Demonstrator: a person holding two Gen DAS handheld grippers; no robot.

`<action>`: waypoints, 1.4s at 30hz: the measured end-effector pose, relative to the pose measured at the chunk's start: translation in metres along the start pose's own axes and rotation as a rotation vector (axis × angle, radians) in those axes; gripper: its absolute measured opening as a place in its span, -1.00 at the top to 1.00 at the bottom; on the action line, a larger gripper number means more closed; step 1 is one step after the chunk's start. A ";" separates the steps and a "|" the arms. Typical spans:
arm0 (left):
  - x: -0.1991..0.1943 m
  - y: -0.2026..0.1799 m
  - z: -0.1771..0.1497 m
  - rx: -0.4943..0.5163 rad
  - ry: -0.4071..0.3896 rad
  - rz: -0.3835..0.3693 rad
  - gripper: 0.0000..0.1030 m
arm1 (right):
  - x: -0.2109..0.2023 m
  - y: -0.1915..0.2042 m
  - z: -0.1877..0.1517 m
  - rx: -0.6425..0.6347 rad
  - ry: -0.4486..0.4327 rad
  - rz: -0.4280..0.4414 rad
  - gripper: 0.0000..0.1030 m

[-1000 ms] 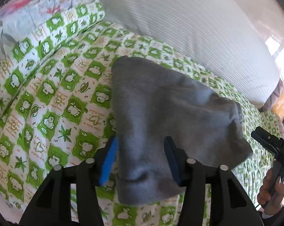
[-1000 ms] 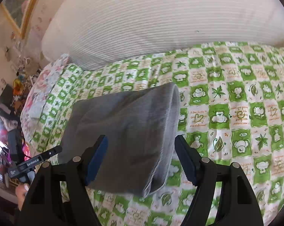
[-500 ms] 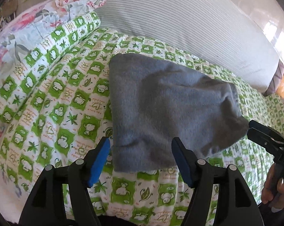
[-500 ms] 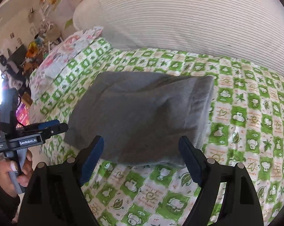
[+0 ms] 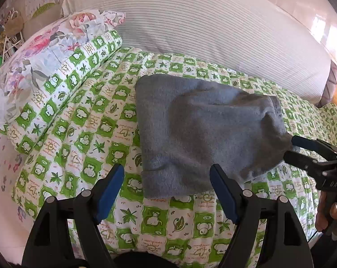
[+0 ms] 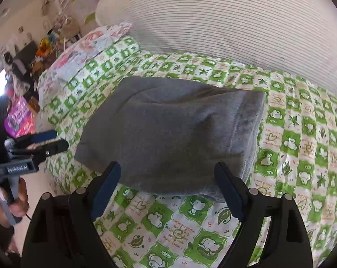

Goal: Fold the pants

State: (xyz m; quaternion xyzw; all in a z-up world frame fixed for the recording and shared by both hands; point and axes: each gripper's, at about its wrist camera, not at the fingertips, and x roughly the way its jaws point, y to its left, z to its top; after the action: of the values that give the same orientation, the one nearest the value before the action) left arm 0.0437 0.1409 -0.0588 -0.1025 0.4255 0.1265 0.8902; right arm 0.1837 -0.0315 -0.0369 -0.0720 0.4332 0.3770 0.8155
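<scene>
Striped bolster (image 5: 213,29) runs along the far side of the bed. It backs the work area and plays no part in the fold.

Green-and-white checked quilt (image 5: 83,120) covers the bed and gives a broad, flat surface for folding. A floral pillow (image 5: 34,67) lies at its left end, well apart from the work.

Grey pants (image 5: 201,138) lie mid-quilt as a compact, thick bundle of several layers. The folded edge faces the person, and 1 ribbed hem or band shows on the right side in the right wrist view (image 6: 246,129). The top is a little humped rather than flat. Judgement: the fold looks essentially done, with only smoothing or squaring left.

Left gripper (image 5: 167,192): its blue-padded fingers are spread wide with nothing between them. It hovers just short of the near edge of the bundle, near its left corner, likely drawn clear so the cloth can settle.

Right gripper (image 6: 166,189): its fingers are spread wide too and hold nothing, just short of the near edge. In the left wrist view its tips sit just beside the bundle's right corner; I cannot tell whether they touch it.

Risk, as judged: the soft fleece may spring open at the humped centre.
</scene>
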 end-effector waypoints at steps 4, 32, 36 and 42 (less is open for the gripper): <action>-0.004 -0.001 -0.001 0.006 -0.008 0.007 -0.56 | 0.001 0.011 -0.001 -0.062 0.014 -0.024 -0.69; -0.031 -0.012 -0.008 0.035 -0.102 0.047 -0.62 | -0.013 0.026 -0.004 -0.125 -0.002 -0.056 -0.74; -0.038 -0.015 -0.009 0.055 -0.154 0.063 -0.62 | -0.014 0.024 -0.004 -0.122 -0.005 -0.055 -0.75; -0.039 -0.018 -0.006 0.070 -0.164 0.059 -0.62 | -0.015 0.023 -0.004 -0.114 -0.006 -0.055 -0.76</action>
State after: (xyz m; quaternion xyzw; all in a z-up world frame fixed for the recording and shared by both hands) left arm 0.0213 0.1170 -0.0300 -0.0478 0.3584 0.1458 0.9209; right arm 0.1605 -0.0251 -0.0232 -0.1292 0.4064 0.3789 0.8213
